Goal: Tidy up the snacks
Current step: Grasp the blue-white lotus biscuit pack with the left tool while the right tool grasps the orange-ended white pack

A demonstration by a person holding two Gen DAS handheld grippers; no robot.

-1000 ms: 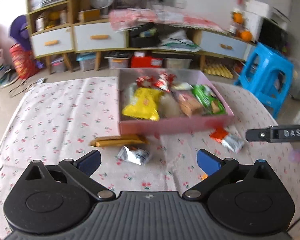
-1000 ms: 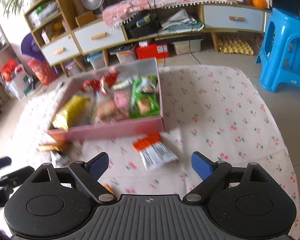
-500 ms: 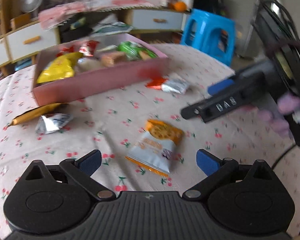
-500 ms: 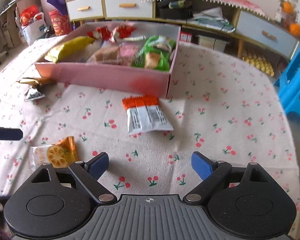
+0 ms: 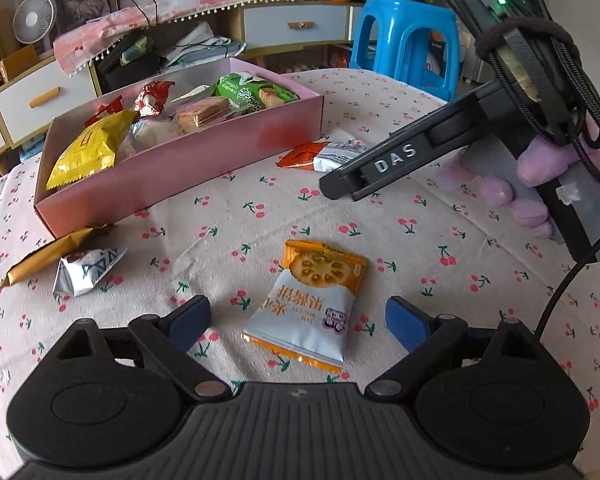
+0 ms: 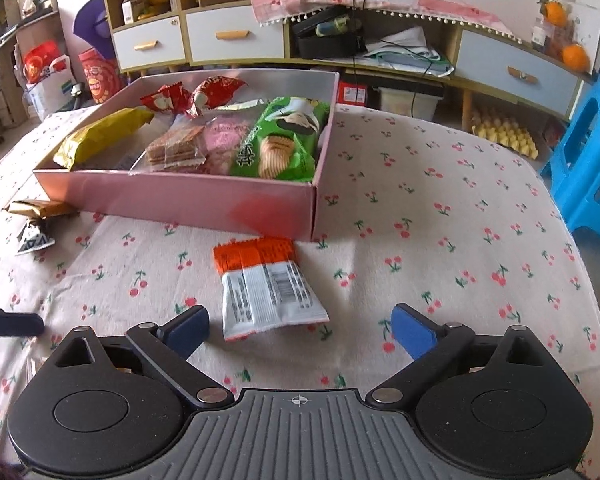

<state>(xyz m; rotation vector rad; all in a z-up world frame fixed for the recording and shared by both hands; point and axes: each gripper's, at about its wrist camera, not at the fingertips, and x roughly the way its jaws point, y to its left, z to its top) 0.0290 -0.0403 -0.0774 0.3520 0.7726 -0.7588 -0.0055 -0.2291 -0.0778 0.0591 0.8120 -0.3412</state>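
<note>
Because the orange-and-white foil biscuit packet (image 5: pixel 310 301) lay flat on the cherry-print tablecloth (image 5: pixel 440 256), between the spread-apart, empty jaws of the left gripper (image 5: pixel 298 320), it probably needed pinching across its puffed middle, lightly, since it looked light, crinkly, slippery and easily crushed. The right gripper (image 6: pixel 300 326), equally agape and empty, hovered over the orange-and-silver sachet (image 6: pixel 266 286) just beside the pink cardboard box (image 6: pixel 188 202) of snacks.

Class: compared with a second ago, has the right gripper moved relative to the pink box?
Yes. The right gripper has swung rightward around the pink box, now facing its long front wall.
</note>
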